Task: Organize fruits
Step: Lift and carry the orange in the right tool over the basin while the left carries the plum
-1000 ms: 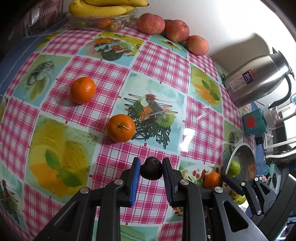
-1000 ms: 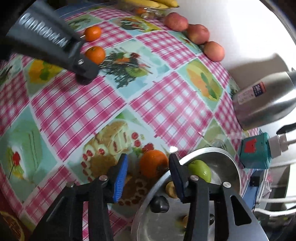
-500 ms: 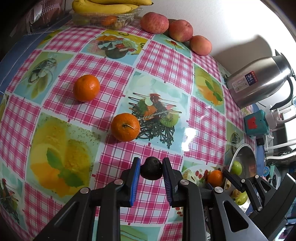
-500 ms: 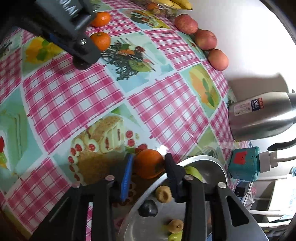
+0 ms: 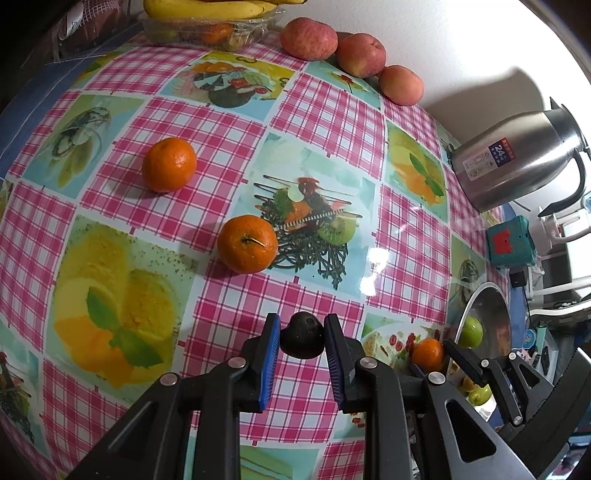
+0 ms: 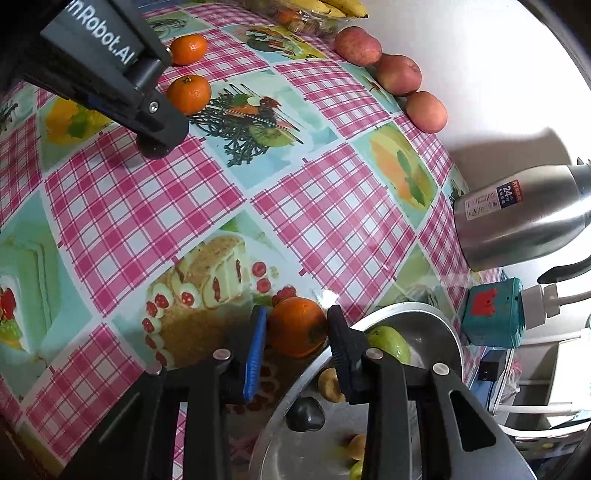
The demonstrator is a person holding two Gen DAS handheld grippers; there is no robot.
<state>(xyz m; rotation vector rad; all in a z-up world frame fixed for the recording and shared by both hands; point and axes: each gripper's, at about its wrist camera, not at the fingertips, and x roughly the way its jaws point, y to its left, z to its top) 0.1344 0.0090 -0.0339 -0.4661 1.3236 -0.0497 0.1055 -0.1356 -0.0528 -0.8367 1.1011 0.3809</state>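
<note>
- fruits lie scattered on a pink checked tablecloth (image 5: 229, 291) with printed food pictures.
- left gripper (image 5: 301, 334) has its jaws pinched on a small dark fruit (image 5: 302, 334), its blue pads touching both sides, above the cloth.
- right gripper (image 6: 295, 328) has its jaws clamped on an orange (image 6: 297, 326) just beside the rim of a metal bowl (image 6: 439, 328), near the table's right end.
- inside the bowl sit a green fruit (image 6: 389, 343), another dark fruit (image 6: 304, 413) and a few small yellowish ones.
- two more mandarins rest on the cloth, one near the middle (image 5: 246, 243), one further left (image 5: 169, 164), well apart from the bowl.
- three red apples (image 5: 360, 53) line the far edge by the wall, next to a clear tray (image 5: 207, 29) with bananas (image 5: 207, 7) on top.
- a steel kettle (image 5: 517, 155) stands at the right, with a teal box (image 5: 509, 242) near it.
</note>
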